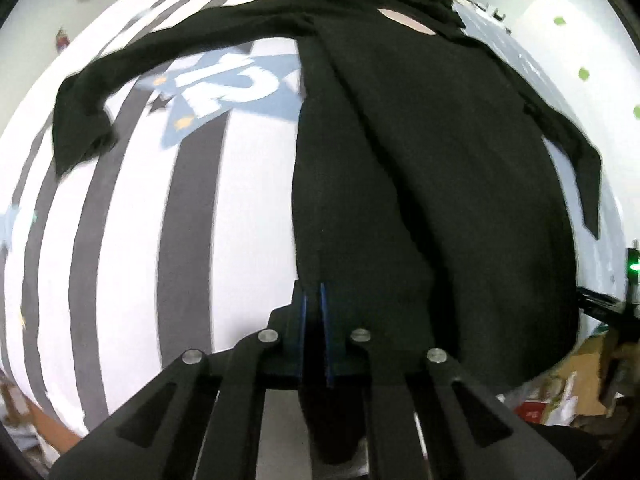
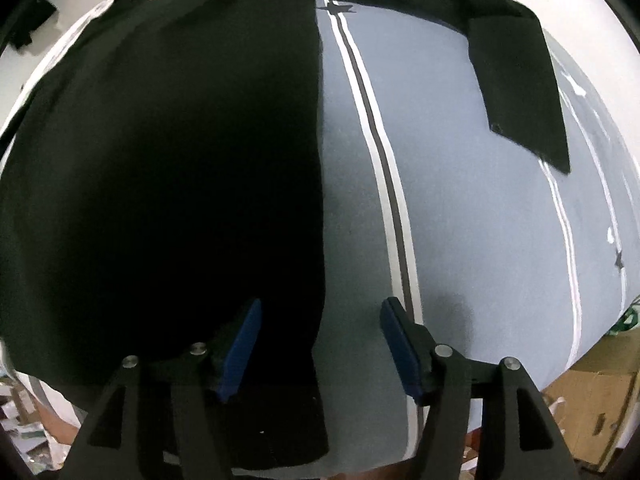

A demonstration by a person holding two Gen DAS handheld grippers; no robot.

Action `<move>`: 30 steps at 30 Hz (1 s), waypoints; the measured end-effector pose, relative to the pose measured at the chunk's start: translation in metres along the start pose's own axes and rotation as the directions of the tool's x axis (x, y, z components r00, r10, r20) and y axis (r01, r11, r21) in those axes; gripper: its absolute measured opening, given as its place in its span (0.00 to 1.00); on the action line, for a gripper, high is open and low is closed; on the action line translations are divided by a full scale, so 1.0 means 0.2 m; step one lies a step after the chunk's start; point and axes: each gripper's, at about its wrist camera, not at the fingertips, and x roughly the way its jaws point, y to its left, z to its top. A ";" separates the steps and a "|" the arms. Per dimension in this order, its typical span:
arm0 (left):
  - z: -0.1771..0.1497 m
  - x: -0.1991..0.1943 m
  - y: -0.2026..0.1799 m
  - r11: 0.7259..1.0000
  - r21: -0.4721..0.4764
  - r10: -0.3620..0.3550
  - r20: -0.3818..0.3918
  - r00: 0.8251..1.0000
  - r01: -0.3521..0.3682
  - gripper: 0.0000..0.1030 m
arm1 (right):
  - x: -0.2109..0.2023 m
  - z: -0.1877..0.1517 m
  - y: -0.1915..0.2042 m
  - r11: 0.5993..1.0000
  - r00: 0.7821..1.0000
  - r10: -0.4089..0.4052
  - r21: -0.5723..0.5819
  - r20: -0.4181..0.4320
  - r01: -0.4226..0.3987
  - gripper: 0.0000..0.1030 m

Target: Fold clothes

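A black long-sleeved garment (image 1: 420, 160) lies spread flat on a striped bed cover (image 1: 120, 240), collar at the far end with a pale label (image 1: 404, 22). One sleeve (image 1: 80, 120) stretches out to the left, and the other sleeve (image 2: 520, 92) lies to the right on the blue-grey part of the cover (image 2: 480, 200). My left gripper (image 1: 313, 290) is shut on the garment's near left edge, with dark cloth hanging under it. My right gripper (image 2: 320, 304) stands open over the near right edge of the garment (image 2: 160, 160). That edge runs between its blue pads (image 2: 244, 344), which do not press on it.
Cardboard boxes and paper clutter (image 1: 560, 380) lie on the floor past the bed's near right corner, and a box (image 2: 592, 400) shows in the right wrist view too. A white wall with green stickers (image 1: 584, 74) stands to the right. A device with a green light (image 1: 634, 268) sits at the far right.
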 end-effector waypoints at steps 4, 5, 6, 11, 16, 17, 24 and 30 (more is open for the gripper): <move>-0.10 -0.07 0.01 1.000 -0.014 0.022 -0.011 1.000 -0.023 0.02 | -0.01 0.01 0.02 0.996 0.997 0.071 -0.054 -0.021 -0.072 0.04; -0.11 -0.08 0.02 0.999 -0.024 0.026 -0.009 1.000 -0.026 0.02 | -0.02 0.01 0.04 0.994 0.998 0.059 -0.090 -0.015 -0.060 0.03; -0.11 -0.08 0.03 0.999 -0.037 0.027 -0.006 1.000 -0.028 0.02 | -0.04 0.01 0.05 0.991 0.999 0.047 -0.127 -0.009 -0.048 0.03; -0.15 -0.12 -0.01 0.998 0.032 0.058 0.005 0.998 -0.058 0.02 | -0.13 0.01 -0.02 0.990 1.000 0.019 -0.143 0.016 -0.016 0.01; -0.16 -0.09 0.03 0.996 0.015 0.093 -0.009 0.996 -0.093 0.11 | -0.14 0.00 -0.19 0.990 0.999 -0.032 -0.134 0.033 0.037 0.03; -0.18 -0.08 0.02 0.995 0.007 0.095 -0.027 0.995 -0.095 0.14 | -0.11 -0.01 -0.24 0.995 1.000 -0.010 -0.097 0.018 0.011 0.03; -0.32 -0.04 -0.10 0.995 0.031 0.100 -0.075 0.992 -0.098 0.47 | 0.00 -0.09 -0.19 0.997 0.999 -0.021 -0.072 -0.033 0.018 0.40; -0.35 0.10 -0.06 0.992 -0.018 0.119 -0.098 0.988 -0.121 0.46 | 0.06 -0.09 -0.27 0.999 0.998 -0.052 -0.013 -0.038 0.051 0.54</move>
